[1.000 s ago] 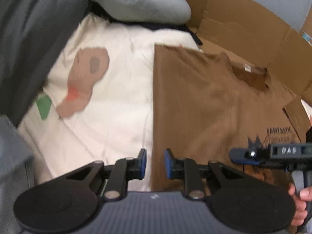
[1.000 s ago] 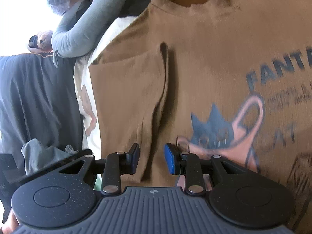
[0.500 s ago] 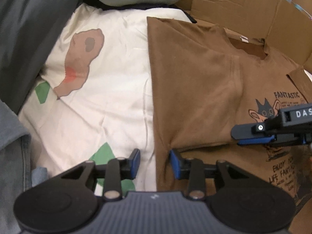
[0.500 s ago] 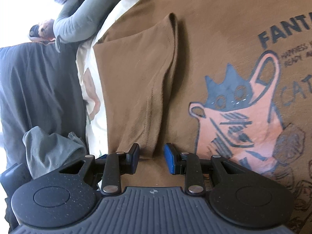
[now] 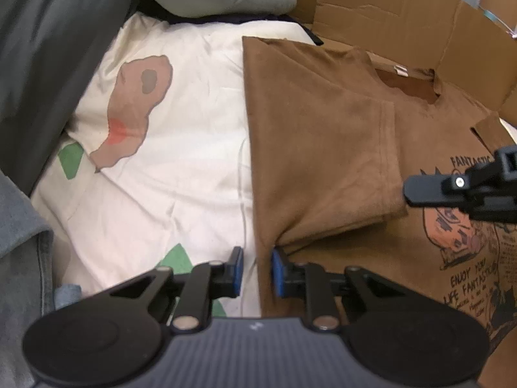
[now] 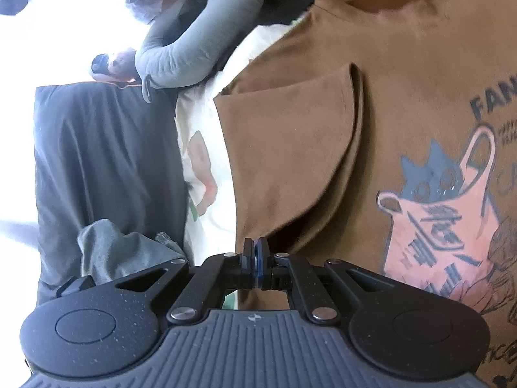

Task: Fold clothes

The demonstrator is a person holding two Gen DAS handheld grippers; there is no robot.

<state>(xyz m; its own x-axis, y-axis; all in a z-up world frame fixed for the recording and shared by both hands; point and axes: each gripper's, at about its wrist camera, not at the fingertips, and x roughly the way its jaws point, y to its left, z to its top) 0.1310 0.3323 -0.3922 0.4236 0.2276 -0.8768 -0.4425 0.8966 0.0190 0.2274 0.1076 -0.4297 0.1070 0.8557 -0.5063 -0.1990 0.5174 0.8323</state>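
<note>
Brown T-shirt (image 5: pixel 326 148) lies flat beside a cream printed cloth (image 5: pixel 181 148), sleeve folded inward. Left gripper (image 5: pixel 257 271) jaws, having just narrowed, stand parted astride the shirt's side edge, not pressing it. In the right wrist view, right gripper (image 6: pixel 256 266) jaws have just closed together, no fabric visibly between them.

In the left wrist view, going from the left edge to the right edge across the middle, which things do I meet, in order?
Dark grey fabric → cream printed cloth → brown T-shirt → right tool, which reaches in from the right edge above the shirt's cat print.
</note>
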